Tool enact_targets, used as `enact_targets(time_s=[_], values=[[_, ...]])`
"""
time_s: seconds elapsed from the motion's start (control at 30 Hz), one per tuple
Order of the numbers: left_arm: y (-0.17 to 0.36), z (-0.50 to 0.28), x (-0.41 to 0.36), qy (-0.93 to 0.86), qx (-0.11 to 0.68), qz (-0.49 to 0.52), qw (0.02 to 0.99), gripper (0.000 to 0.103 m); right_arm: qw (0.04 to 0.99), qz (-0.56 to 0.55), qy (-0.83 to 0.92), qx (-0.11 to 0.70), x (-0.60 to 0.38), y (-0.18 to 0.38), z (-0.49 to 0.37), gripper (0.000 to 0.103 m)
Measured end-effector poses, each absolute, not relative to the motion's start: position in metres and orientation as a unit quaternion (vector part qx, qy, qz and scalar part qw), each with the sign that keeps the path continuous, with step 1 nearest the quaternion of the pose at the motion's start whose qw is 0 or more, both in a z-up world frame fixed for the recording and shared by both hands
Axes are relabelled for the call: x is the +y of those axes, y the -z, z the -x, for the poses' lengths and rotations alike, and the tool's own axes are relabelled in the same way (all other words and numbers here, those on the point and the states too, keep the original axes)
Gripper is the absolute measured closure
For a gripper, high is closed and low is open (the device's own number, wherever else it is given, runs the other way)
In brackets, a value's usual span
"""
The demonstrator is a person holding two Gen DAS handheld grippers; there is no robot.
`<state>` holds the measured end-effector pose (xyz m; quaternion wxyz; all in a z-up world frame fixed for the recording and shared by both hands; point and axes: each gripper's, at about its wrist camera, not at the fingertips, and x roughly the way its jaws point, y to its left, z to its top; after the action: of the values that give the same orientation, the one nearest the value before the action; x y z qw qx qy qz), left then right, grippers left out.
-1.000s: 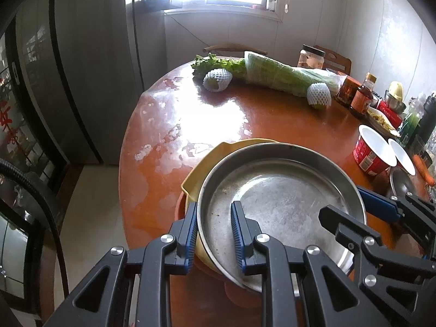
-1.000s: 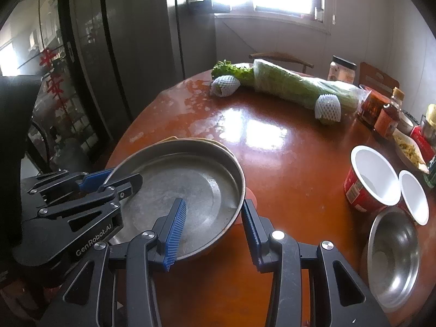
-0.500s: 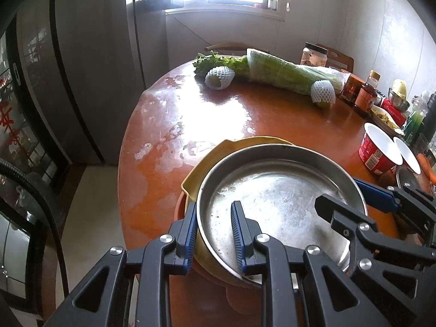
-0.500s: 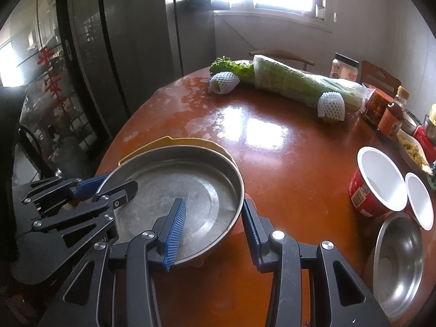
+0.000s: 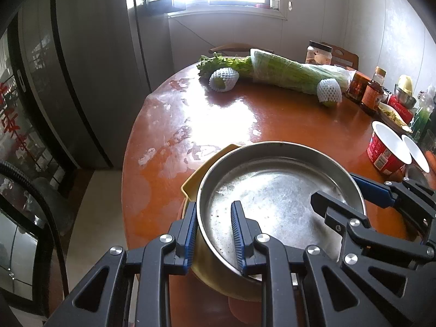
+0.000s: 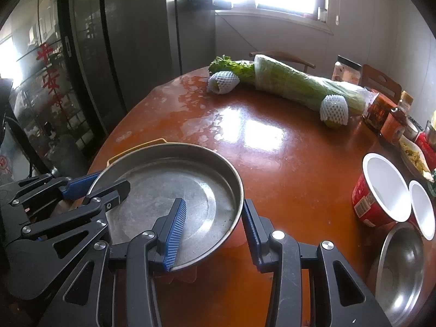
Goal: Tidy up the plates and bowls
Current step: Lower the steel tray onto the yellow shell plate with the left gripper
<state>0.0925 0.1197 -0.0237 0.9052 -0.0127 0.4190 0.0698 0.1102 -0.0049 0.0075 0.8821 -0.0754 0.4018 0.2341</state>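
Observation:
A round steel pan (image 5: 275, 196) sits in a yellow dish (image 5: 194, 185) on an orange-red plate (image 5: 239, 306) at the near edge of the round table (image 5: 272, 120). My left gripper (image 5: 214, 231) straddles the near-left rims of the pan and yellow dish, jaws apart. My right gripper (image 6: 212, 223) straddles the pan's (image 6: 174, 188) right rim, jaws wide, not pinching. A steel bowl (image 6: 400, 269), a red paper bowl (image 6: 381, 190) and a small white bowl (image 6: 422, 209) stand at the right.
Bagged celery (image 6: 299, 84) and two net-wrapped fruits (image 6: 223, 81) lie at the back. Jars, bottles and a food dish (image 6: 389, 120) crowd the right edge. A chair back (image 6: 280, 54) is behind the table, dark cabinets to the left.
The stack with the pan appears raised a little; more of the yellow dish shows beneath the pan. Both grippers keep their places on the rim.

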Motion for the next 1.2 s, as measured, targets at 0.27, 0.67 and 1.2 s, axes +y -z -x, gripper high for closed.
enact_targets(time_s=[0.27,0.67,1.2], values=[[0.0236,-0.0920,0.1195,-0.072,0.420,0.012,0.904,0.078,0.881,0.073,-0.238,0.403,-0.0053,-0.0060,-0.1127,0.058],[0.0226,-0.0889,0.1236,-0.063,0.420,0.026,0.905,0.077,0.878,0.071,-0.244,0.406,-0.0044,-0.0042,-0.1131,0.057],[0.0178,-0.0823,0.1276,-0.055,0.418,0.038,0.906,0.076,0.874,0.065,-0.250,0.411,-0.0069,-0.0039,-0.1122,0.054]])
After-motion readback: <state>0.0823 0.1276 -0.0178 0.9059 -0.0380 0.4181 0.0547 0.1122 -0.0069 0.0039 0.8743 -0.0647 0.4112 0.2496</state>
